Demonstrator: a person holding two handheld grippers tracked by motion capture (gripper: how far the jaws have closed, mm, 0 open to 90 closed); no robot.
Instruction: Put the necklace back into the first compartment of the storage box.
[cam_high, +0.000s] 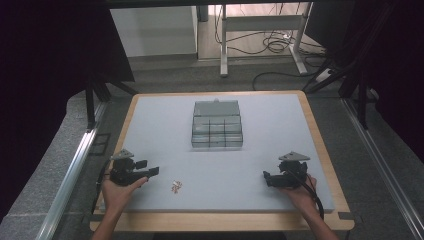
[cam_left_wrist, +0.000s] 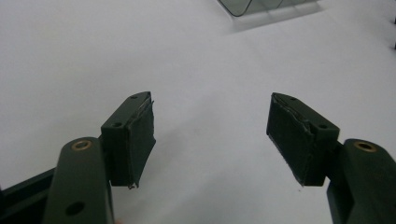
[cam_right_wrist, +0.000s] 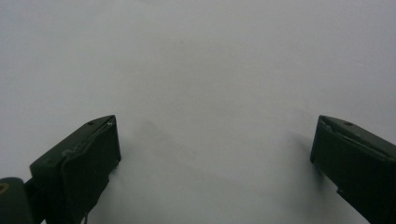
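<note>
Two hands come in from the bottom of the high view, and each one holds a tool. Nothing looks done yet, I think: the little bits (cam_high: 175, 186) lie in a small heap on the tabletop (cam_high: 280, 120), near the front edge, and no tool has touched them. My guess is that they belong in the box (cam_high: 217, 125), which sits well apart from them in the middle of the tabletop with its lid up and its small boxes inside looking bare. So all of the picking up and putting in seems left to do. The left tool (cam_high: 151, 171) rests low at the front left, with its tips pointing right toward the bits, which lie just beside it. The right tool (cam_high: 265, 176) rests low at the front right, pointing left, well apart from the bits. In the left gripper view, the left tool (cam_left_wrist: 211, 135) has its jaws spread wide with nothing between them, and a corner of the box (cam_left_wrist: 243, 6) peeks in at the top. In the right gripper view, the right tool (cam_right_wrist: 215, 158) is also spread wide and holds nothing, looking down at bare tabletop (cam_right_wrist: 196, 65).
</note>
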